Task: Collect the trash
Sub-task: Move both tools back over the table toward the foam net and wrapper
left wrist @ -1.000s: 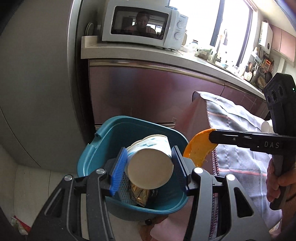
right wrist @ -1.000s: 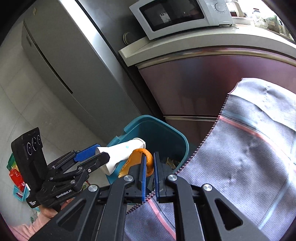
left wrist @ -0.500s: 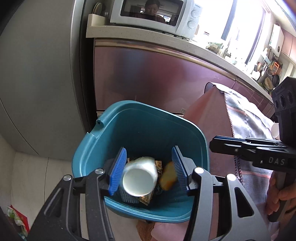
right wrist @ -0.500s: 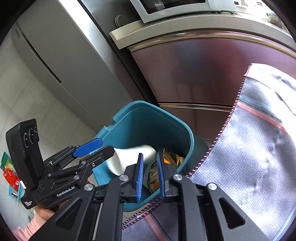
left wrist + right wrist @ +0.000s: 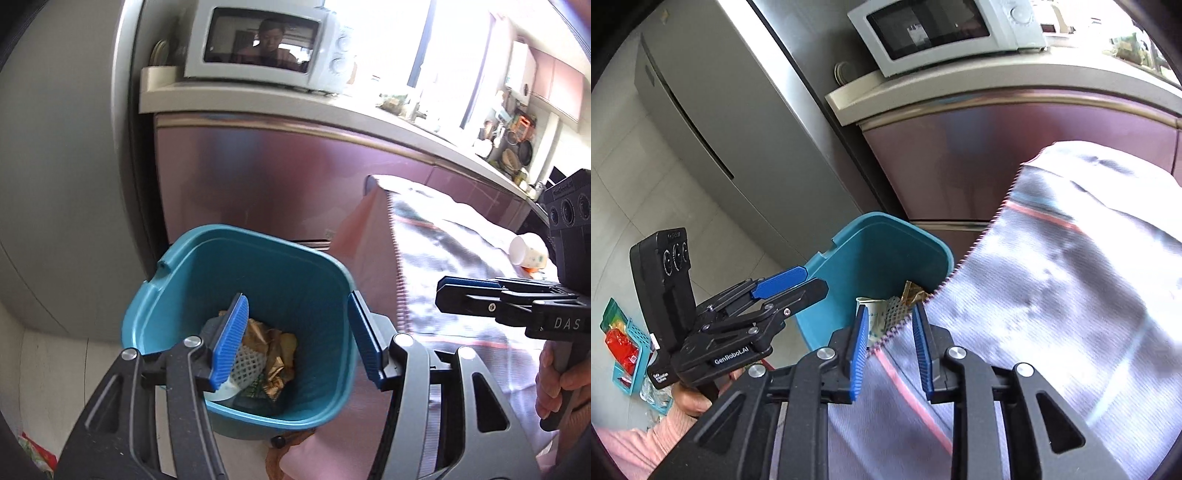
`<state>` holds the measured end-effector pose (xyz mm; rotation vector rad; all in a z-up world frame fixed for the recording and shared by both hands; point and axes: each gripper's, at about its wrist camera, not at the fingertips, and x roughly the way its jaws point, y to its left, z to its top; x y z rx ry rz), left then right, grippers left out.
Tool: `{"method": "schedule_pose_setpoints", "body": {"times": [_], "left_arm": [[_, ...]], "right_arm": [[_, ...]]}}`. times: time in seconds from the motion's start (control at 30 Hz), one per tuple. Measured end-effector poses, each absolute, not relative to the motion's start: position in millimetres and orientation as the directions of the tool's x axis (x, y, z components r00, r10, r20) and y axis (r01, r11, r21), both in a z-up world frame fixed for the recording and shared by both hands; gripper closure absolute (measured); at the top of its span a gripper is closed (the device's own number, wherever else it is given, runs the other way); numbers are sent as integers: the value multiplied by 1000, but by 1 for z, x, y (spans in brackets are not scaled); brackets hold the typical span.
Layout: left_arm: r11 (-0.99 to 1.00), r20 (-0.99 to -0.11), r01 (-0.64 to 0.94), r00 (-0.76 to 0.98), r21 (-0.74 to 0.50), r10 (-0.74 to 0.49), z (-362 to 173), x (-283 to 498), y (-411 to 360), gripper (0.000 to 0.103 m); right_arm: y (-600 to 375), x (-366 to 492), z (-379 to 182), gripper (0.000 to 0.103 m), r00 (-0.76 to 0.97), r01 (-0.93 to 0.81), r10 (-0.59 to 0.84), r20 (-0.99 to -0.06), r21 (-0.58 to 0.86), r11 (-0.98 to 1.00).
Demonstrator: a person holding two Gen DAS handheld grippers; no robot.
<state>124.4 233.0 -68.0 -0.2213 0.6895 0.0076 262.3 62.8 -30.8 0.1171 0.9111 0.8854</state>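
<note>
Now trash (image 5: 258,350) in bin (image 5: 236,258), under L claw (image 5: 295,336).

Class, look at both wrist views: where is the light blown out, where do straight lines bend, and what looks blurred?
Left wrist view: the window is blown out white, the counter edge bows, and the microwave door mirrors a face. Right wrist view: the fridge edge curves toward the dark round border, and the striped cloth looks smeared.
</note>
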Motion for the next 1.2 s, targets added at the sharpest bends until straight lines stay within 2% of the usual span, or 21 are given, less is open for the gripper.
{"method": "schedule_pose_setpoints", "body": {"times": [0.23, 0.4, 0.93, 1.2], "left_arm": [[974, -572, 69, 799, -218, -184, -42, 121, 184, 44], [957, -553, 184, 785, -225, -281, -32, 126, 137, 44], [858, -588, 480, 646, -182, -486, -30, 146, -31, 44], [797, -638, 584, 558, -152, -531, -43, 156, -107, 44]], "right_arm": [[-11, 235, -17, 72, 410, -568, 693, -592, 429, 702], [-72, 219, -17, 72, 496, -484, 643, -583, 429, 763], [-246, 189, -21, 72, 717, -190, 437, -542, 452, 872], [-308, 193, -35, 70, 763, -48, 344, -548, 482, 875]]}}
